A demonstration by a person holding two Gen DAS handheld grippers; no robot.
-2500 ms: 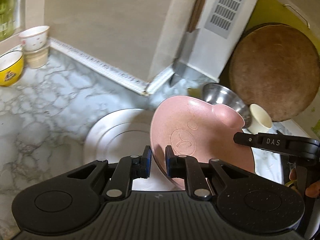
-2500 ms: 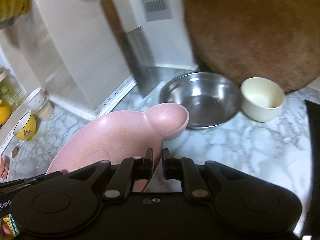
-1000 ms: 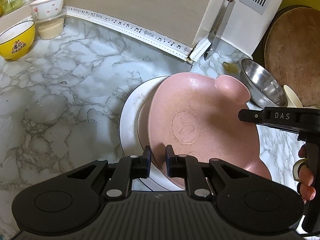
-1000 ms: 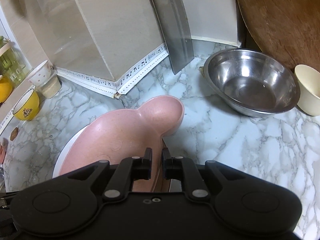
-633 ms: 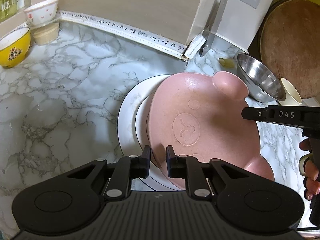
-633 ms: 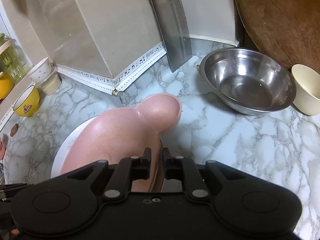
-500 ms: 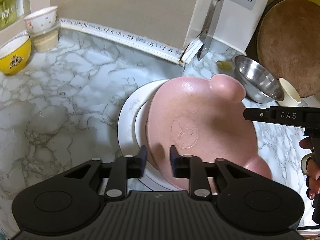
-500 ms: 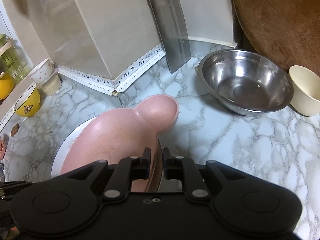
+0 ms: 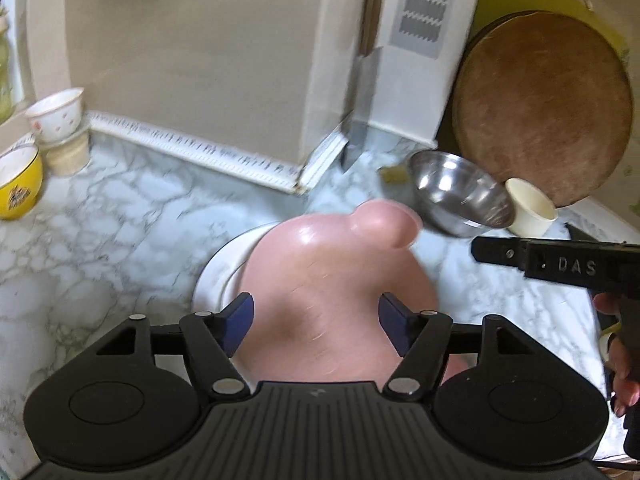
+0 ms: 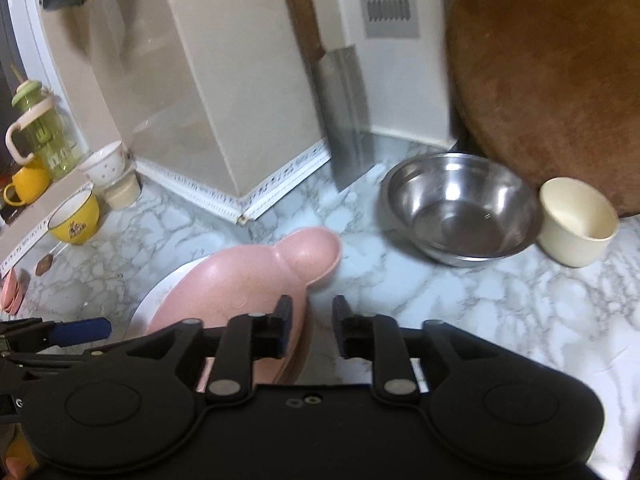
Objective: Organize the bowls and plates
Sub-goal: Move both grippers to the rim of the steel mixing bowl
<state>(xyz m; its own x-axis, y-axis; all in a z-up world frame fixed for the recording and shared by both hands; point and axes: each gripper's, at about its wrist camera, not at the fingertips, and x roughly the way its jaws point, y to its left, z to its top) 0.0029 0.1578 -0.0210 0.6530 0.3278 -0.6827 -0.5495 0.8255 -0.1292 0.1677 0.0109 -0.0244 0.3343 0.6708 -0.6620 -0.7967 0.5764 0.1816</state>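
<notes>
A pink bear-shaped plate (image 9: 336,280) lies on a white plate (image 9: 216,276) on the marble counter. My left gripper (image 9: 316,312) is open, its fingers wide apart over the pink plate's near edge. In the right wrist view the pink plate (image 10: 240,280) sits at the lower left on the white plate (image 10: 160,292). My right gripper (image 10: 313,324) is open beside the plate's right rim. A steel bowl (image 10: 460,208) and a cream cup (image 10: 576,216) stand at the back right.
A cleaver (image 10: 344,120) leans on the white wall box. A round wooden board (image 10: 552,72) stands at the back right. A yellow bowl (image 10: 76,216), a white patterned bowl (image 10: 106,166) on a cream cup, and a green bottle (image 10: 40,128) are at the left.
Both grippers were shut on the pink plate and lowered it onto the white plate. Both have now opened and let it go, and have pulled back a little.
</notes>
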